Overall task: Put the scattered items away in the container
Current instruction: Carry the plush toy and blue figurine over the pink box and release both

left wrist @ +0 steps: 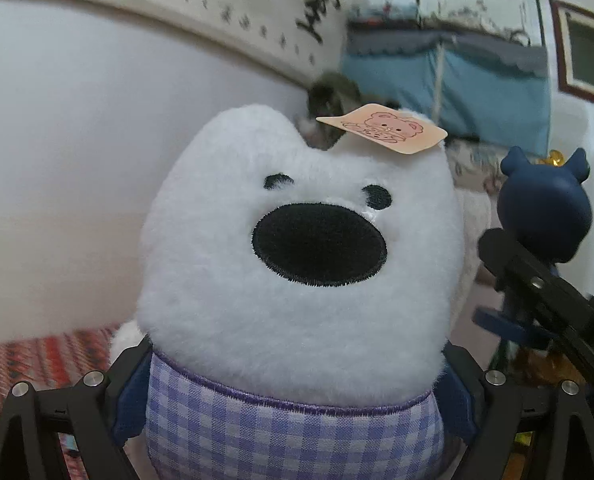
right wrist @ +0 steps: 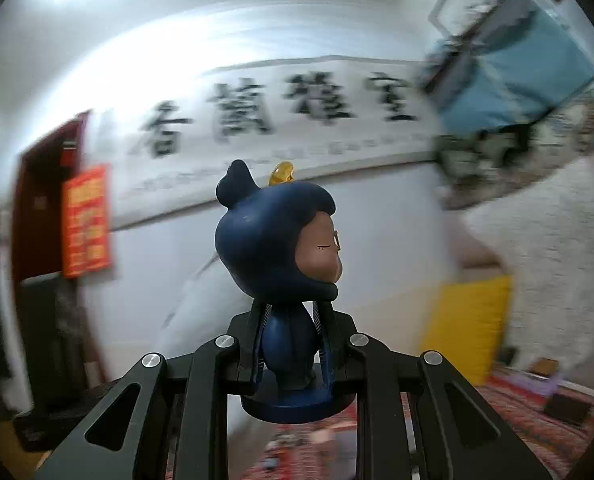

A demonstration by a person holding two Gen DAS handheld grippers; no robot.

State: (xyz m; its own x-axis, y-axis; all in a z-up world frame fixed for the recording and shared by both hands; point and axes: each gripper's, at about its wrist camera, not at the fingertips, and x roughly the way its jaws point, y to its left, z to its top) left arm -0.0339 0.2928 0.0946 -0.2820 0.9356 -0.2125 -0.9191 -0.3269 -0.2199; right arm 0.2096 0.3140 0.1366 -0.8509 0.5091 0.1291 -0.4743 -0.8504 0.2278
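- Your left tongs (left wrist: pixel 297 412) pinch the white plush dog (left wrist: pixel 301 256) at its purple gingham body, held up in the air, paper hang tag (left wrist: pixel 383 128) on top.
- Your right tongs (right wrist: pixel 293 356) clamp the navy hooded figurine (right wrist: pixel 277 240) at its thin body, above its round base.
- Container not in view; both toys aloft.
- Risk: the top-heavy figurine could pivot or slip out.
- Risk: the toys are close; they could knock together.

Between my left jaws I am feeling fluffy white plush toy (left wrist: pixel 297 248) with woven purple gingham cloth; between my right, a smooth, semi-gloss navy plastic figurine (right wrist: pixel 275 248).
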